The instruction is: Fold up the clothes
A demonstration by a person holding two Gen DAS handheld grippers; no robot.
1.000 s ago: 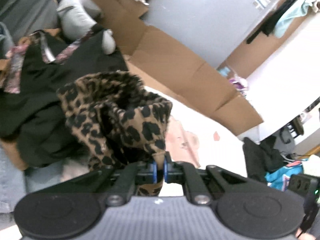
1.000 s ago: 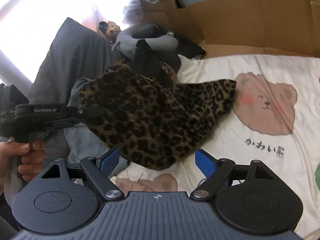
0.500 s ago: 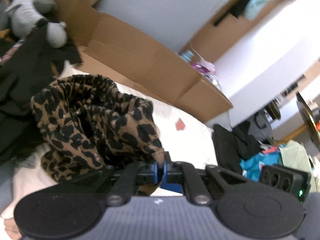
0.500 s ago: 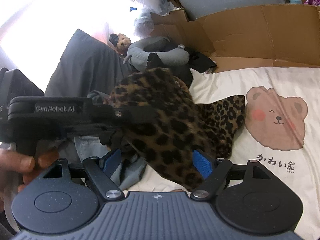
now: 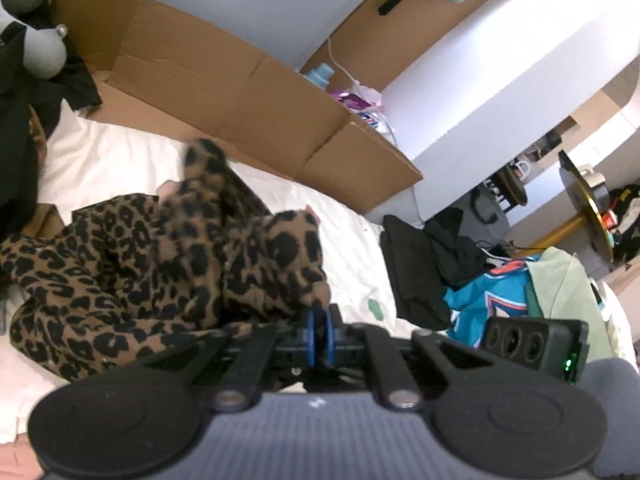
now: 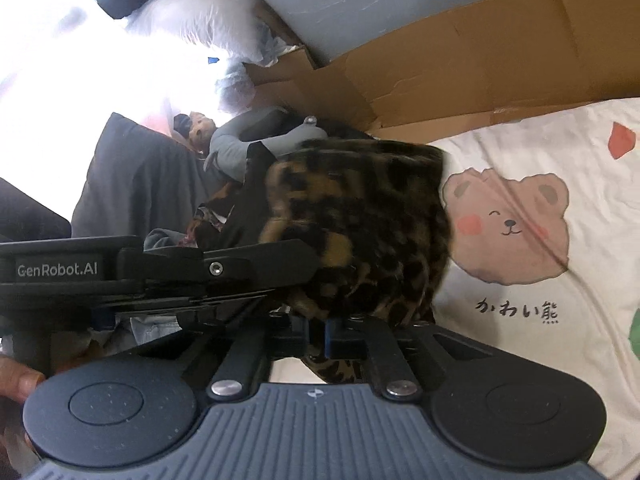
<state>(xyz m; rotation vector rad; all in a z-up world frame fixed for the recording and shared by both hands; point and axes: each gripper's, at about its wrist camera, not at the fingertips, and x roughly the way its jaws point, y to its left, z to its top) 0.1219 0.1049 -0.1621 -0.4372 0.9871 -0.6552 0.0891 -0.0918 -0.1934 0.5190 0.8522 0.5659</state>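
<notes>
The left gripper (image 5: 319, 322) was clamped on an edge of the brown-and-black leopard-print fabric garment (image 5: 160, 264), which bunched ahead of it and to its left over the white bedsheet (image 5: 352, 248). The right gripper (image 6: 316, 334) had its blue pads nearly together, pinching the same garment (image 6: 360, 232), which hung just ahead of its fingertips. A flattened brown cardboard box (image 5: 224, 88) stood beyond the cloth.

A flattened cardboard box (image 5: 240, 92) lines the far edge of the bed, whose white sheet (image 6: 520, 360) carries a printed bear (image 6: 508, 224) (Japanese lettering beneath); a grey plush toy (image 6: 256, 140) lies behind.
</notes>
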